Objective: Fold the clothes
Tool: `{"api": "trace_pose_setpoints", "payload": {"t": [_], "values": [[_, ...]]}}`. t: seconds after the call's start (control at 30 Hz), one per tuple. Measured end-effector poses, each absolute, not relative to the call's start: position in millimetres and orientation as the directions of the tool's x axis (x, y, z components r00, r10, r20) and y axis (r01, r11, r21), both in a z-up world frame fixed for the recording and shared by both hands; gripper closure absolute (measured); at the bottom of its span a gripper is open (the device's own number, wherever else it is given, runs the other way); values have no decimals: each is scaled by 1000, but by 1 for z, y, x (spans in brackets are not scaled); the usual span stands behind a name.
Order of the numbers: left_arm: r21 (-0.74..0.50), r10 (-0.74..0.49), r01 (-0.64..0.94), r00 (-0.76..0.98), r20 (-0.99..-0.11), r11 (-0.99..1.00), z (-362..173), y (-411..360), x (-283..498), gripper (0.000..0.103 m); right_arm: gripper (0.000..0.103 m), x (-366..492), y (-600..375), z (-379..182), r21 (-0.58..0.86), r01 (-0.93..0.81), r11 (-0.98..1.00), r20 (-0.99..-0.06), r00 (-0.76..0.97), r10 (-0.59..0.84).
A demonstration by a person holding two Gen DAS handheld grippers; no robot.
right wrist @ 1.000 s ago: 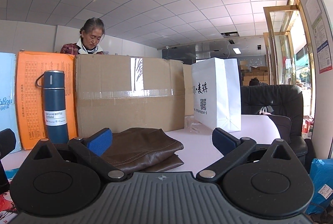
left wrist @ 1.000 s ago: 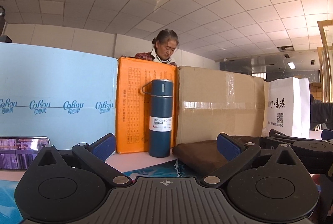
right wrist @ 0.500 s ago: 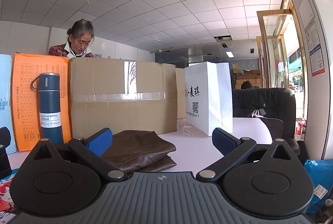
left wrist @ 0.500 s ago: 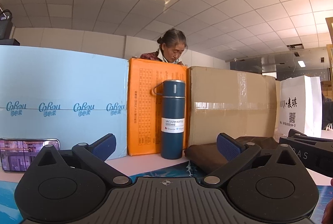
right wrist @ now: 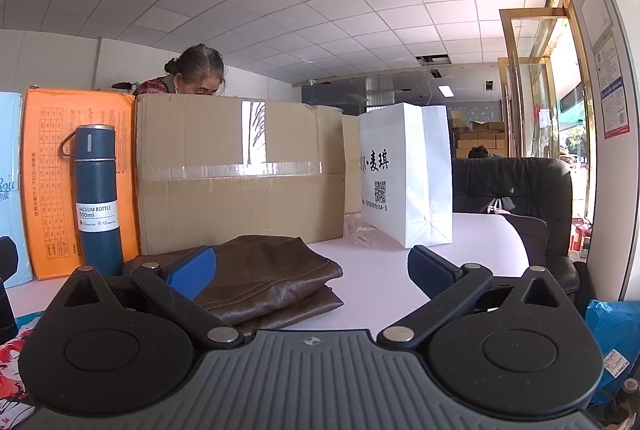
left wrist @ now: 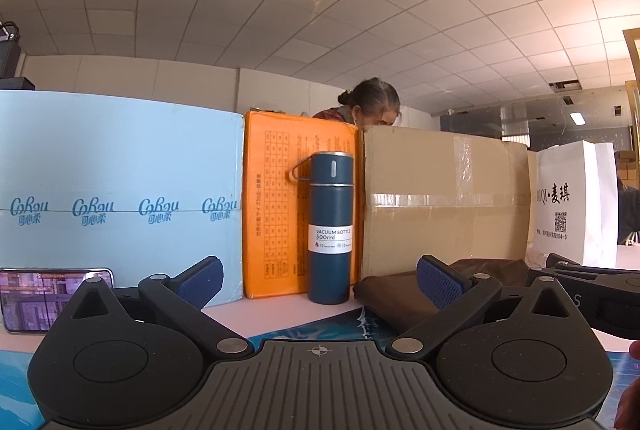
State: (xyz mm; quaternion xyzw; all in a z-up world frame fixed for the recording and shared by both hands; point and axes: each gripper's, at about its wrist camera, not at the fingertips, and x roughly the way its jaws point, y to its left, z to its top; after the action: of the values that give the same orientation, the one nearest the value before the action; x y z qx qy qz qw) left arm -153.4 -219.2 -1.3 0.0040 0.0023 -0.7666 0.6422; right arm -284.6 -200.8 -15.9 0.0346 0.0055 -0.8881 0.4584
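While level above the table (right wrist: pixel 380 294), both claws spread wide: left claw (left wrist: pixel 319 276), right claw (right wrist: pixel 310 268) over the folded brown garment (right wrist: pixel 264 282)

Each hand-held gripper, the left (left wrist: pixel 318 276) and the right (right wrist: pixel 312 266), is matte black: two round discs, angled link arms with silver rivets, a ribbed grey centre plate (small crosshair mark at its top), and blue textured fingertip pads (right wrist: pixel 192 267).
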Motion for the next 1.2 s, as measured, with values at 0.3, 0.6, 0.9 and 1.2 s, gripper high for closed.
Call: {"api": "trace_pose_setpoints", "payload": {"t": [0.3, 0.6, 0.9, 1.2], "values": [[4, -985, 985, -172, -11, -172, -2, -219, -153, 0, 0, -285, -201, -16, 22, 817, -577, -71, -574, -816], [6, -985, 985, -172, -10, -172, -3, -219, -154, 0, 0, -285, -201, -17, 24, 817, -576, -69, -573, -817], [8, -985, 985, -171, -11, -171, -3, -219, -154, 0, 0, -285, -201, -16, 24, 817, -576, -68, -573, -817], [10, -985, 985, -172, -11, -172, -3, -219, -154, 0, 0, -286, -201, -16, 25, 818, -575, -68, -572, -817]]}}
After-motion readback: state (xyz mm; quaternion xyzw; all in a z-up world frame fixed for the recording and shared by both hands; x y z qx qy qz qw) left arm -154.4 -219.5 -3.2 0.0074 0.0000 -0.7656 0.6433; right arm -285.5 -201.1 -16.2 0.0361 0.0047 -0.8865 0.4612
